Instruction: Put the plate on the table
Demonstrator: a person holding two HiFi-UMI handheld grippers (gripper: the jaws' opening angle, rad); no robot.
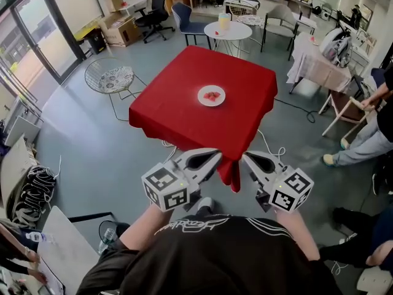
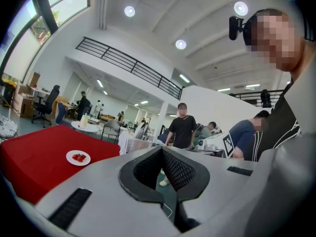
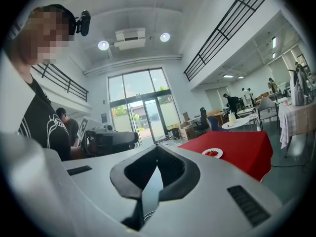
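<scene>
A white plate [image 1: 211,96] with red pieces of food rests near the middle of a square table covered by a red cloth [image 1: 178,103]. I hold both grippers close to my body, short of the table's near edge and well away from the plate. The left gripper [image 1: 213,157] is shut with nothing between its tips, and so is the right gripper [image 1: 248,158]. In the left gripper view the plate [image 2: 78,157] lies far off to the left of the shut left gripper [image 2: 162,150]. In the right gripper view the plate [image 3: 212,153] lies to the right of the shut right gripper [image 3: 158,147].
A round white table [image 1: 227,29] with a cup stands behind the red one, with chairs around it. A wire side table [image 1: 109,77] is at the left. People sit at the right edge [image 1: 368,134]. A person in black [image 2: 182,128] stands beyond.
</scene>
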